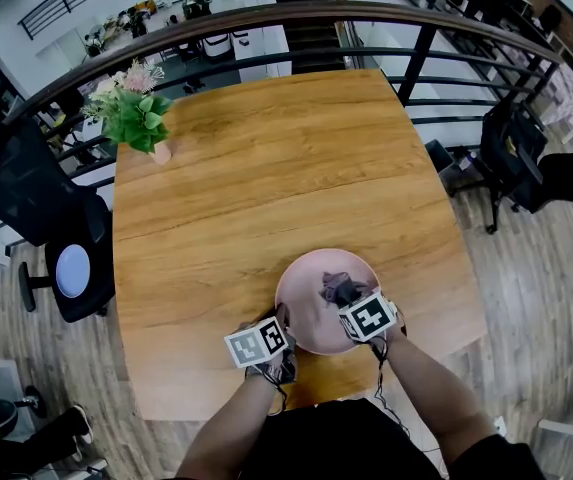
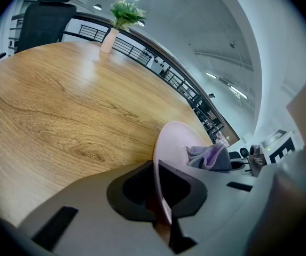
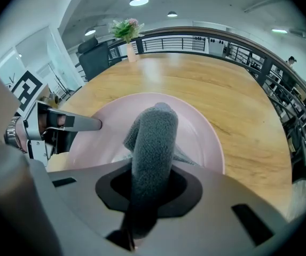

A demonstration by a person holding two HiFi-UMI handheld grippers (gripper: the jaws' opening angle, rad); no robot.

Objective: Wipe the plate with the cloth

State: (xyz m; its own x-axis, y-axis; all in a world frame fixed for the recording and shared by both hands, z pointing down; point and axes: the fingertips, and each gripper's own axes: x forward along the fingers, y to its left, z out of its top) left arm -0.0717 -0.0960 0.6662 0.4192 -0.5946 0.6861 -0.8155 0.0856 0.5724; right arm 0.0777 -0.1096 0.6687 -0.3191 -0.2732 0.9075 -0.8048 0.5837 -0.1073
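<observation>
The left gripper [image 1: 282, 328] has its jaws drawn narrow and pinched on the rim of the pink plate [image 1: 306, 286]. In the left gripper view the thin edge runs straight up between the two pads, and the plate's bowl spreads out beyond the tips and to their right. The right gripper [image 1: 351, 298] is clamped on the grey cloth [image 3: 153, 143] — a thick folded roll fills the gap between its jaws and sticks out past the tips. The roll's far end lies down in the plate's hollow, just ahead of this gripper. The plate therefore lies between the two grippers, with the left one on its near-left rim and the right one above its near-right part, pointing steeply down into it. Seen from the right gripper, the left gripper sits close by on its left, its jaw tips meeting the plate's edge. Seen from the left gripper, the bunched cloth lies just to the right, inside the plate, with the right gripper's marker cube behind it. The plate is on a wooden table [image 1: 266, 168], near the edge by the person. Far ahead of both grippers, at the table's far-left corner, stands a vase of flowers [image 1: 138, 116], and beyond the table runs a dark railing [image 1: 266, 16].
</observation>
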